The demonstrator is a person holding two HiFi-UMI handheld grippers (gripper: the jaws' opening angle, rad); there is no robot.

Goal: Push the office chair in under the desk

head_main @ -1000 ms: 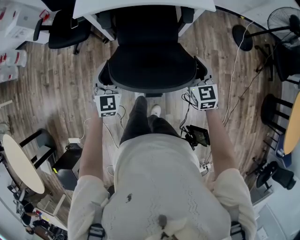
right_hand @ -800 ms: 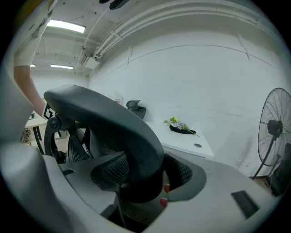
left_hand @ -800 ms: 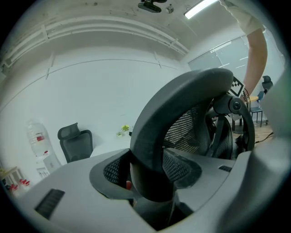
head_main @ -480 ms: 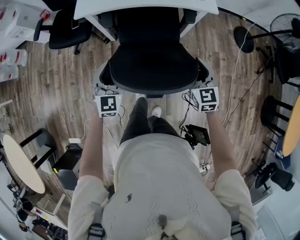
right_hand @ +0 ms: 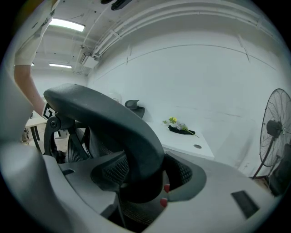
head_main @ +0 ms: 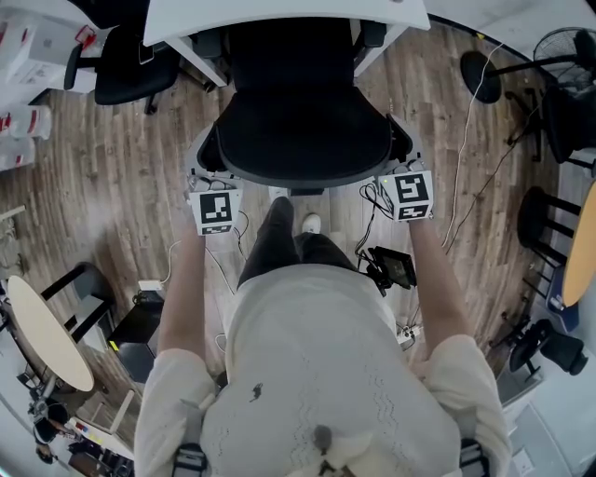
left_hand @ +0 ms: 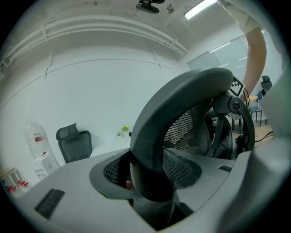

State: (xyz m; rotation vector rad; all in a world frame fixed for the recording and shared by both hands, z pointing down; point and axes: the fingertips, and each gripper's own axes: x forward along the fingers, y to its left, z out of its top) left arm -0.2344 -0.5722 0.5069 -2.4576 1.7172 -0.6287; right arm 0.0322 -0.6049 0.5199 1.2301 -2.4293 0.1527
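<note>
Wood-plank flooring (head_main: pixel 102 186) covers the room, and a white desk (head_main: pixel 279 13) runs along the top edge of the head view. We find the office chair (head_main: pixel 303 121) directly before the desk and facing it. Its seat front lies under the desk edge and its backrest is toward the person. We record the chair as black, with a padded seat and a mesh backrest in a thick, smooth, curved dark-grey frame. A second chair (head_main: pixel 121 61) stands left of the desk, well apart, and a floor fan (head_main: pixel 566 37) stands at far right.

We note the left gripper (left_hand: pixel 150 179) at the left end of the backrest's top edge and the right gripper (right_hand: pixel 144 178) at the right end. They sit level with each other, one to each side of the person's forward leg (head_main: pixel 275 233). Each gripper view shows the frame's thick rim filling the gap between the jaws, with both pads against it. Each pair stands wide yet pinches the rim. Mesh shows behind the rim in both views. A small spray of flowers (right_hand: pixel 179 125) lies on the desk top beyond the right gripper.
</note>
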